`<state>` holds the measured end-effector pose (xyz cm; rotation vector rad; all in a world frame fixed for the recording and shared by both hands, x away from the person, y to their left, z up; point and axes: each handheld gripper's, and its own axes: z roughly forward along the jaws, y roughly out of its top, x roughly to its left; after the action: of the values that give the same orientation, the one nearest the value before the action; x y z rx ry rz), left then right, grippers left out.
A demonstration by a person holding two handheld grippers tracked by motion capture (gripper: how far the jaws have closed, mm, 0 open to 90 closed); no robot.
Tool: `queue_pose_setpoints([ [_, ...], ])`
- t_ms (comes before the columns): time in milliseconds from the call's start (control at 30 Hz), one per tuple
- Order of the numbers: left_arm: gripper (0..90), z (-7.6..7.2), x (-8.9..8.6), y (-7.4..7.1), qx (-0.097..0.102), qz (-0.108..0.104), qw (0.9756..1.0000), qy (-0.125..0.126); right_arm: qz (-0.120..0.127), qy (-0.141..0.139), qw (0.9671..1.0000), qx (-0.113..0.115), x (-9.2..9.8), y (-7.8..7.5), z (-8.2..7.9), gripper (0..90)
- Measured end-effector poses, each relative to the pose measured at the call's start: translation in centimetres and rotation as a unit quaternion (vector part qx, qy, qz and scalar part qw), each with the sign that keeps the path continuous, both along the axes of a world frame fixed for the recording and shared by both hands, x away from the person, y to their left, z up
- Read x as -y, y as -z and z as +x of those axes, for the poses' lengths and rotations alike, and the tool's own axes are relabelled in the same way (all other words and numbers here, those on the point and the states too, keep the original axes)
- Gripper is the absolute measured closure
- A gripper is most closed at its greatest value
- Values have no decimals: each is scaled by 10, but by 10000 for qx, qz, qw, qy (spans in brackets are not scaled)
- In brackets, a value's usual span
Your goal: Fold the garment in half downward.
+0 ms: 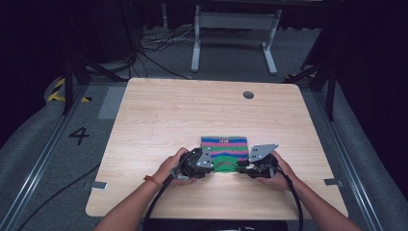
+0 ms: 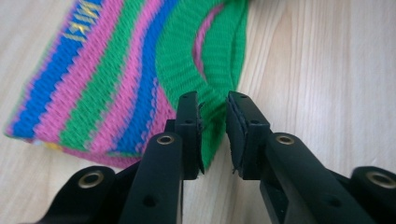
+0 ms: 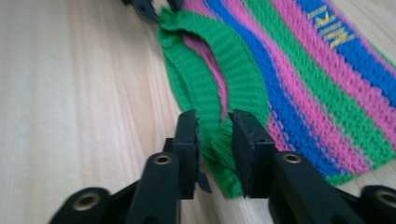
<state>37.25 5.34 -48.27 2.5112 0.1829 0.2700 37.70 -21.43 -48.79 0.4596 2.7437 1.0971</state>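
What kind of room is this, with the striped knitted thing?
Probably a lab or recording studio, not a home: a bare light wooden table ringed by dark curtains, black cables strewn on the grey carpet, and a painted floor number 4.

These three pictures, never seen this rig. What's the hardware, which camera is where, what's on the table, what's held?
There is no robot arm here. A person sits at a wooden table and holds a hand-operated, two-jaw claw in each hand.

The high view comes from a fixed camera above, looking forward and down; the forearms enter from the bottom. The left claw shows at the left there, the right claw at the right.

The other two pictures come from cameras riding on the claws, each looking along its own black jaws.

On the table lies one thing: a striped knitted piece in green, pink and blue, with small yellow lettering. Its green ribbed edge is an opening.

Each claw has that green edge between its jaws, at opposite ends of the opening: the left claw and the right claw. The jaws stand slightly apart around the fabric, so a firm clamp cannot be confirmed.
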Motion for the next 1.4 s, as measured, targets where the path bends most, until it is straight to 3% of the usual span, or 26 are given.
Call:
queue_pose_setpoints([
  [167, 846, 1, -2, 3, 7, 54, 10000, -38, 28, 50, 10000, 53, 5, -2, 0, 873],
  [400, 892, -1, -1, 1, 47, 30, 10000, -18, 165, -38, 9998, 127, 9, -12, -6, 898],
  [467, 894, -2, -1, 3, 31, 105, 9999, -5, 161, -102, 9998, 112, 11, -14, -8, 898],
  [533, 894, -1, -2, 3, -21, 42, 10000, -30, 65, -146, 9998, 74, 11, -11, -10, 896],
  [667, 889, 1, -4, 5, -30, -42, 10000, -43, -150, 31, 9999, 60, 12, 1, -7, 866],
  [900, 890, 11, -10, 9, -199, -327, 9991, -179, 102, 249, 9996, -63, 17, 8, 0, 879],
  [1300, 884, 12, -10, 9, -260, -361, 9987, -264, 131, 295, 9995, -35, 19, 9, 3, 876],
  [1400, 868, 11, -9, 8, -245, -317, 9989, -236, 45, 268, 9996, 29, 17, 7, 1, 863],
])
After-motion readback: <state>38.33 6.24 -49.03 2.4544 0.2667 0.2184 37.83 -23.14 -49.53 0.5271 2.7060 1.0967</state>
